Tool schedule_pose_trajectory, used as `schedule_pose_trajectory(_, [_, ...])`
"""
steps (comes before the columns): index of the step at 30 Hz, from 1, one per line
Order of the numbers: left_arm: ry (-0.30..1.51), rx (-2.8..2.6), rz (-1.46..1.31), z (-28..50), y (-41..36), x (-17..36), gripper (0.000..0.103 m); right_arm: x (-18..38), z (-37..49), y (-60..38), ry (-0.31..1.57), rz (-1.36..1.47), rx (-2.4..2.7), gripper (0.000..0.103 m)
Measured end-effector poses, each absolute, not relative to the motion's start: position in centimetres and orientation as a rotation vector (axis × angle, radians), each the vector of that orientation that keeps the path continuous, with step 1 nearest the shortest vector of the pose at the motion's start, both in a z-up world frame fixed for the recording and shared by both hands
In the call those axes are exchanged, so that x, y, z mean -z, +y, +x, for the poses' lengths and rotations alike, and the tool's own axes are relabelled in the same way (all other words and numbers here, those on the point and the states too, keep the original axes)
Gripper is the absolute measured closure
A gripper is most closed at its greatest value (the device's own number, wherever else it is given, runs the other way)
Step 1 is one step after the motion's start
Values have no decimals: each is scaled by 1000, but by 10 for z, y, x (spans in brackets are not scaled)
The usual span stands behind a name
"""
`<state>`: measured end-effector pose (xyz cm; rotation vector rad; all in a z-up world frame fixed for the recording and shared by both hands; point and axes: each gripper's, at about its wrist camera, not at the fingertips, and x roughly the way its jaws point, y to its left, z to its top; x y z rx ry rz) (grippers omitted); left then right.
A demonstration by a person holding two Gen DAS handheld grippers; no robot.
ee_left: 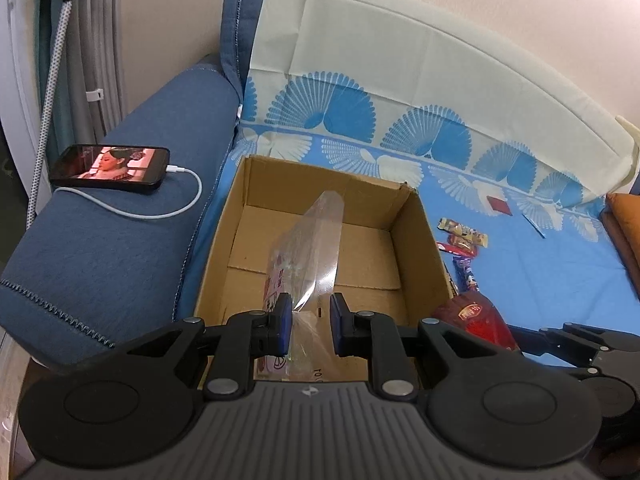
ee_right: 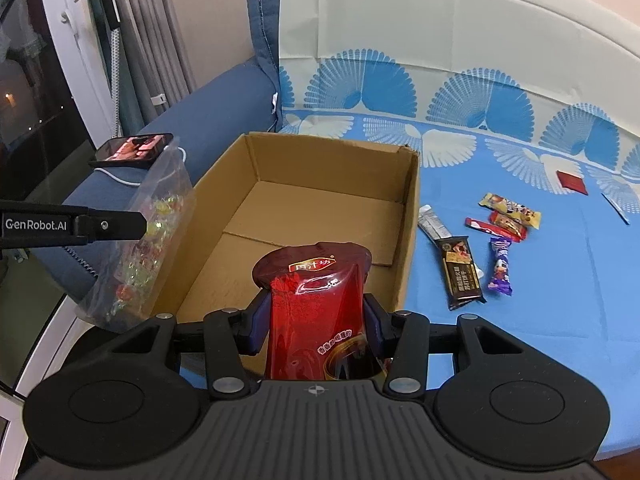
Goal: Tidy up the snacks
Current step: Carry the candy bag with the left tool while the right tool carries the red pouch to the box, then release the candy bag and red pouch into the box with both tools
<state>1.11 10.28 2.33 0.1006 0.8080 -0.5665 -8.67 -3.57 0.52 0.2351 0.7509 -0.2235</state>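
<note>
the left hand-held gripper (ee_left: 310, 322) has its blue pads set narrowly apart with a clear plastic bag (ee_left: 308, 248) standing between them. the left pad touches the bag's edge, while a gap shows beside the right pad, so i cannot tell from its own camera whether the film is truly pinched. in the right wrist view the same bag (ee_right: 138, 256), full of small wrapped candies, hangs off that gripper's fingers (ee_right: 116, 225) clear of any surface, so it is clamped on the bag.

the right hand-held gripper (ee_right: 318, 322) stands about half open and is clamped on a glossy red snack pouch (ee_right: 316, 308), both pads pressing its sides. the pouch's lower end is cut off behind the gripper body.

both bags sit over the near edge of an open cardboard box (ee_right: 408, 240) that rests on a blue patterned sheet (ee_right: 540, 280) covering a sofa. to the right of the box lie loose snacks: a dark bar (ee_right: 460, 272), a purple wrapper (ee_right: 500, 266), a yellow packet (ee_right: 510, 208) and a red one (ee_right: 508, 225). their print is too small to read.

a phone (ee_left: 110, 168) on a white cable lies on the sofa arm.
</note>
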Motion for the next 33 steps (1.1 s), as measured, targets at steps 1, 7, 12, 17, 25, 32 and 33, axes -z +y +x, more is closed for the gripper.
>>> schedule_pose_trajectory(1, [811, 568, 102, 15, 100, -22, 81, -4, -82, -37, 755, 236, 224, 53])
schedule_pose_trajectory(7, [828, 585, 106, 41, 86, -12, 81, 6, -51, -43, 778, 231, 220, 53])
schedule_pose_trajectory(12, [837, 586, 103, 66, 74, -6, 81, 13, -24, -50, 786, 235, 215, 53])
schedule_pose_trajectory(17, [849, 571, 117, 89, 63, 6, 81, 19, 1, -58, 785, 238, 201, 53])
schedule_pose_trajectory(25, [849, 470, 153, 106, 69, 28, 1, 30, 24, -62, 764, 231, 200, 17])
schedule_pose_trajectory(32, [876, 403, 205, 72, 95, 34, 0, 31, -7, -49, 818, 244, 211, 10])
schedule_pose_trajectory(33, [893, 394, 203, 65, 99, 36, 0, 30, -14, -45, 824, 246, 213, 10])
